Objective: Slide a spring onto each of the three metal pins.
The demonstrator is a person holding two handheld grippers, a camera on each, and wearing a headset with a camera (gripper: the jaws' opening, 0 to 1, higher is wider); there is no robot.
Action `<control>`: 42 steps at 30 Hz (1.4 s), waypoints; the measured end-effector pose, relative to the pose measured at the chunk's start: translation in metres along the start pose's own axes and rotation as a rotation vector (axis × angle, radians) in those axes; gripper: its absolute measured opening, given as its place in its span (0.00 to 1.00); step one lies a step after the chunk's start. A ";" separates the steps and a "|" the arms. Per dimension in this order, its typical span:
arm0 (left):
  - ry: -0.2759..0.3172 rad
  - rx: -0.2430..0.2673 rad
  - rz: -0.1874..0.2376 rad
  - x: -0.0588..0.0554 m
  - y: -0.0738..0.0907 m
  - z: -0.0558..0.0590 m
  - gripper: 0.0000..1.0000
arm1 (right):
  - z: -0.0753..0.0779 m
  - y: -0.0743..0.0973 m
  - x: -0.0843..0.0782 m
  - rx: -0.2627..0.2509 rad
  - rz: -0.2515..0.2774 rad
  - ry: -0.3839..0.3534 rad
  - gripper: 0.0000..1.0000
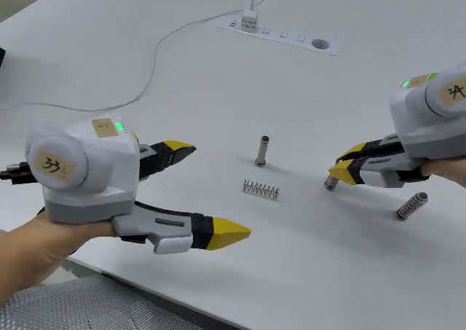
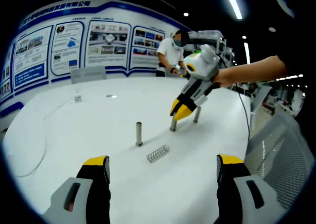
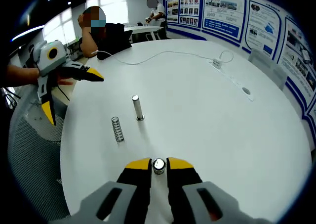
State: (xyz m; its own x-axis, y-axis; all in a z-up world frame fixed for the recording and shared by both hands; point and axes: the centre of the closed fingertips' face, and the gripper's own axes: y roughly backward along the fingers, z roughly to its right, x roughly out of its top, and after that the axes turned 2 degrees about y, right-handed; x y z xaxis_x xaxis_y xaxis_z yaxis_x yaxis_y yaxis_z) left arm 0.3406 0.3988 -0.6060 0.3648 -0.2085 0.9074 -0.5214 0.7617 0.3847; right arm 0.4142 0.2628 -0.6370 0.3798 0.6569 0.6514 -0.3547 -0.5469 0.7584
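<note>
While the left gripper (image 1: 211,191) gapes wide in the head view, the loose spring (image 1: 261,190) lies near, at 3 o'clock. In the left gripper view, the loose spring (image 2: 158,153) sits just ahead, at 12 o'clock. In the right gripper view, the right gripper (image 3: 158,163) pinches a pin (image 3: 158,166); the loose spring (image 3: 117,129) lies at 10 o'clock.

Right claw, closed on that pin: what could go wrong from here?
The right claw grips a sprung pin; pulling away skewed could tip it. The loose spring lies on its side and may roll when the open left claw reaches for it. The bare pin beside it stands free, easily knocked.
</note>
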 end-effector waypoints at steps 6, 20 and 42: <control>-0.001 -0.003 0.007 0.003 0.000 0.003 0.92 | 0.000 0.009 0.006 -0.008 0.023 -0.008 0.15; -0.022 -0.006 -0.022 -0.005 -0.001 0.002 0.90 | -0.049 0.013 0.050 0.053 0.146 0.113 0.16; -0.080 -0.015 -0.085 -0.018 -0.002 0.003 0.88 | -0.076 -0.055 0.023 0.144 0.006 0.193 0.16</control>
State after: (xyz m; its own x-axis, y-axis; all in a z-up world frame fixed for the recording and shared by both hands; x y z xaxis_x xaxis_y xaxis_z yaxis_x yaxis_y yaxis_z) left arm 0.3327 0.3989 -0.6231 0.3446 -0.3207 0.8822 -0.4793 0.7480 0.4592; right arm 0.3774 0.3474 -0.6663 0.2026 0.7327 0.6498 -0.2261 -0.6106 0.7590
